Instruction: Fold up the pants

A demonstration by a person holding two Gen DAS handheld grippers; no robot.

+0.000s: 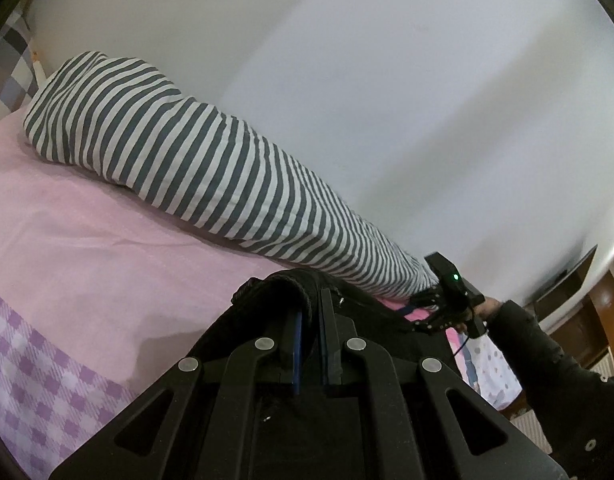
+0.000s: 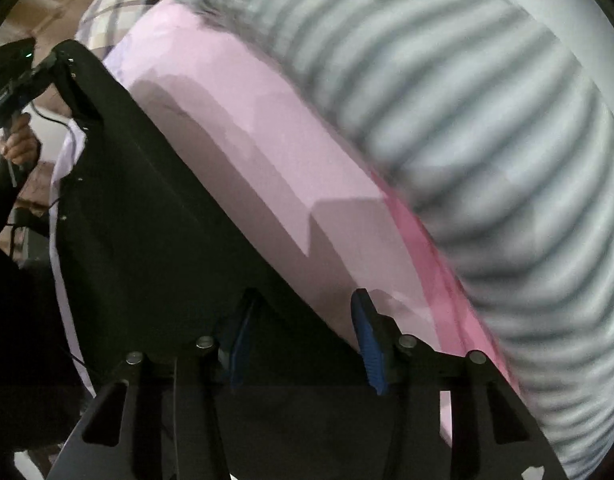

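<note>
the left tongs (image 1: 309, 320) are closed tight on a thick edge of the black pants (image 1: 275, 292), and the cloth is pinched between the blue pads (image 1: 296, 344). the right tongs (image 2: 303, 344) stand half apart, pointing down; the black pants (image 2: 155, 208) lie under and between their blue fingers (image 2: 369, 344), but the pads do not press the cloth. the pants are stretched over the pink sheet (image 1: 87, 264) from one pair of tongs to the other. behind the tongs, along the white wall (image 1: 387, 80), lies a long bolster with grey and white stripes (image 1: 179, 152). in the left view the right tongs (image 1: 435, 312) are seen far on the right, held by a hand (image 1: 489, 308) in a dark sleeve (image 1: 547, 352).
</note>
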